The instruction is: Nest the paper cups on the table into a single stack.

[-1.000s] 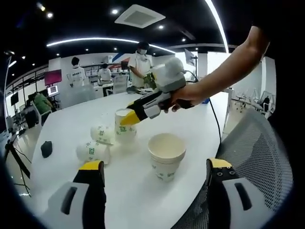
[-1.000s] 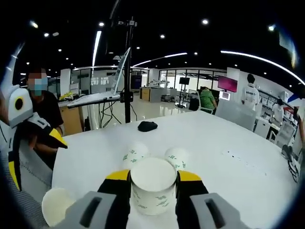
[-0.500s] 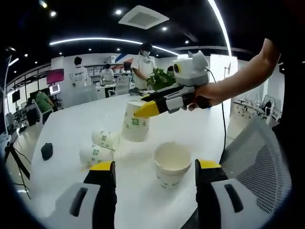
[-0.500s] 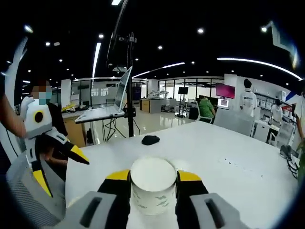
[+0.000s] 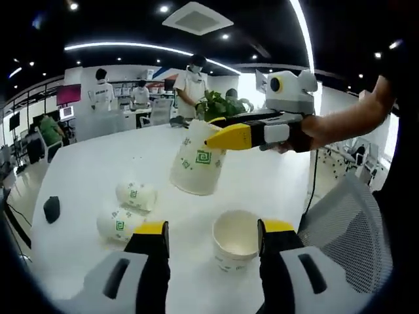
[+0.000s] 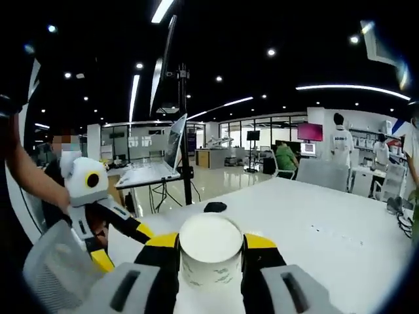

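Note:
An upright white paper cup [image 5: 236, 241], seemingly two nested, stands near the table edge between the jaws of my left gripper [image 5: 213, 229]. The jaws are open, with a gap on the cup's left side. My right gripper [image 5: 226, 136] reaches in from the right, shut on a green-printed cup [image 5: 196, 163] held tilted in the air above and left of the standing cup. Two more cups lie on their sides, one [image 5: 136, 194] behind the other [image 5: 118, 222]. In the right gripper view the held cup [image 6: 211, 258] sits between my right gripper's [image 6: 211, 242] jaws, and my left gripper [image 6: 121, 245] shows at lower left.
The white table [image 5: 98, 163] stretches away, with a small black object [image 5: 51, 208] near its left edge, also the black object [image 6: 215, 207] ahead. A grey mesh chair [image 5: 353, 235] stands close at the table's edge. People stand at desks in the background.
My right gripper has lifted its cup off the table and carried it, tilted, towards the standing cup. My left gripper has moved in around the standing cup and its jaws look narrower.

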